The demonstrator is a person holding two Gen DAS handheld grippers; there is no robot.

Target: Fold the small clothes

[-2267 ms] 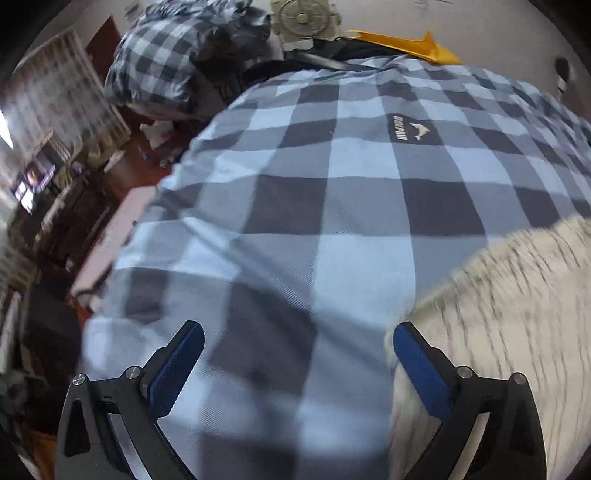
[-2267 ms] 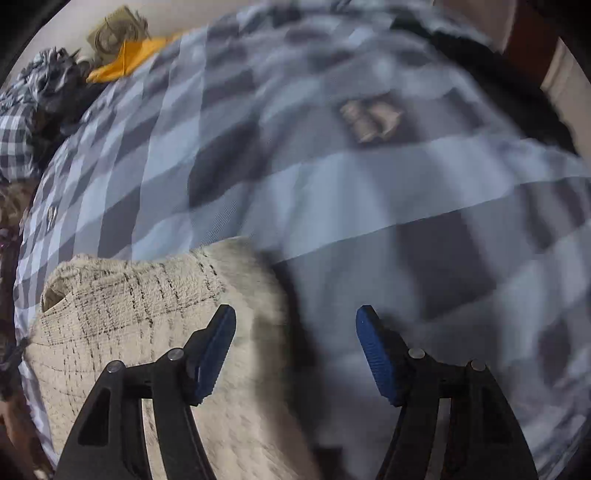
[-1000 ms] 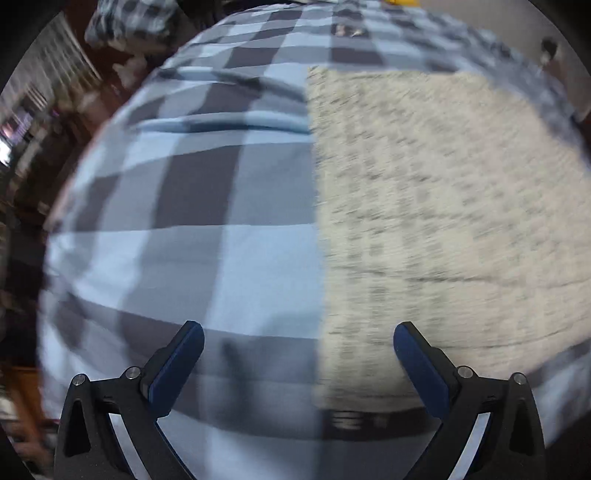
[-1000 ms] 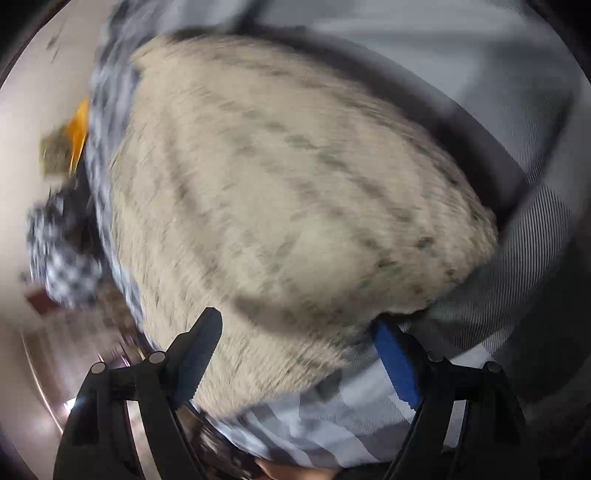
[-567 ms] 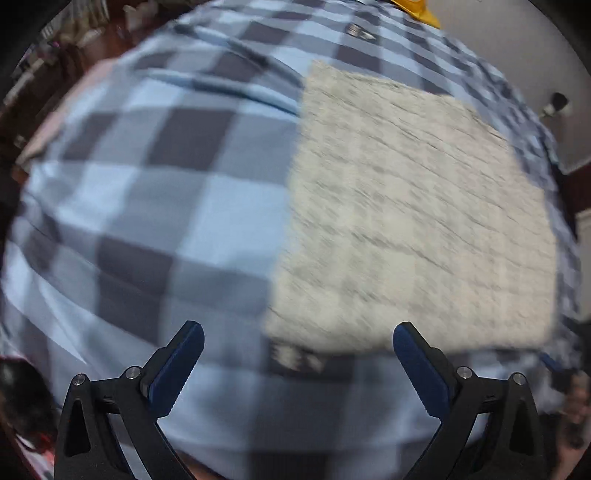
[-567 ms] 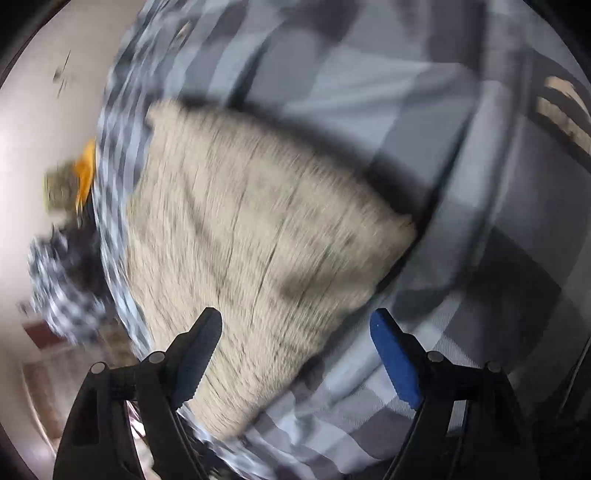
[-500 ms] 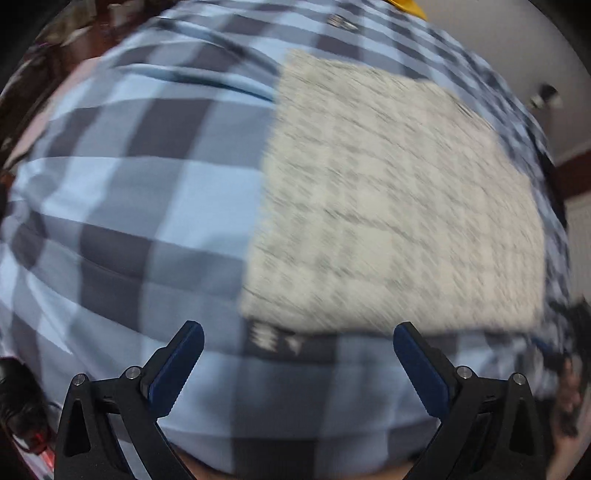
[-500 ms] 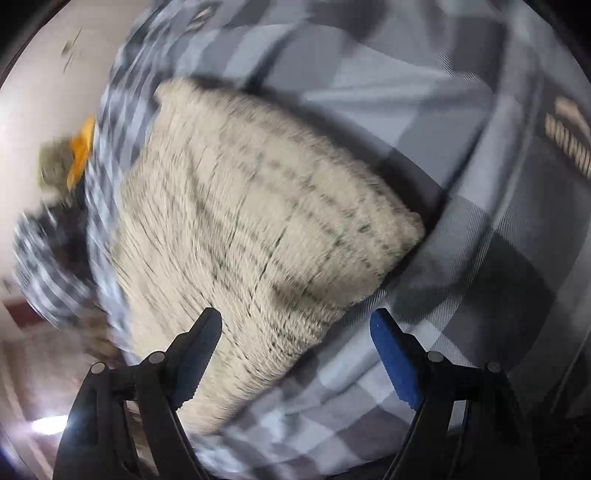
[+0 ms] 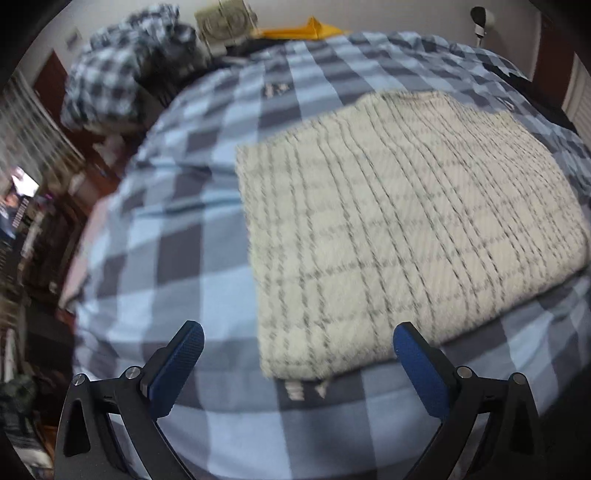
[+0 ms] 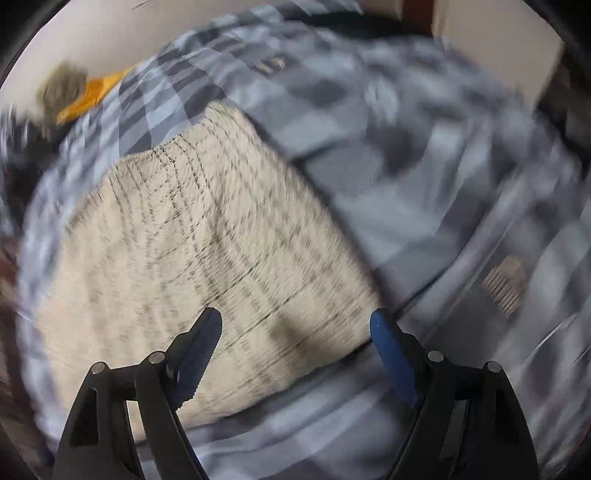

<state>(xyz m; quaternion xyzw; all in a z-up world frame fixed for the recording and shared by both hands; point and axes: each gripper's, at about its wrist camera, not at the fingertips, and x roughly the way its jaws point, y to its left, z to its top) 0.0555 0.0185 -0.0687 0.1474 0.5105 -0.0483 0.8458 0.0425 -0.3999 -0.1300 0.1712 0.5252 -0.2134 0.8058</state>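
Observation:
A cream knitted garment with thin dark grid lines [image 9: 402, 221] lies folded into a rectangle on a blue-and-grey checked bedcover [image 9: 177, 236]. My left gripper [image 9: 295, 350] hangs open above the garment's near left corner, its blue pads holding nothing. In the right wrist view the same garment [image 10: 192, 258] fills the left half, blurred by motion. My right gripper [image 10: 295, 339] is open above the garment's near right corner, with nothing between its pads.
At the head of the bed lie a crumpled checked cloth [image 9: 122, 74], an orange cloth [image 9: 306, 31] and a beige patterned thing [image 9: 225, 22] against the wall. The bed's left edge drops to cluttered furniture [image 9: 33, 206]. Bare bedcover [image 10: 424, 177] lies right of the garment.
Both grippers have risen away from the folded garment, so more of the bed shows. The right wrist view has rolled, and the garment now lies lower left of it.

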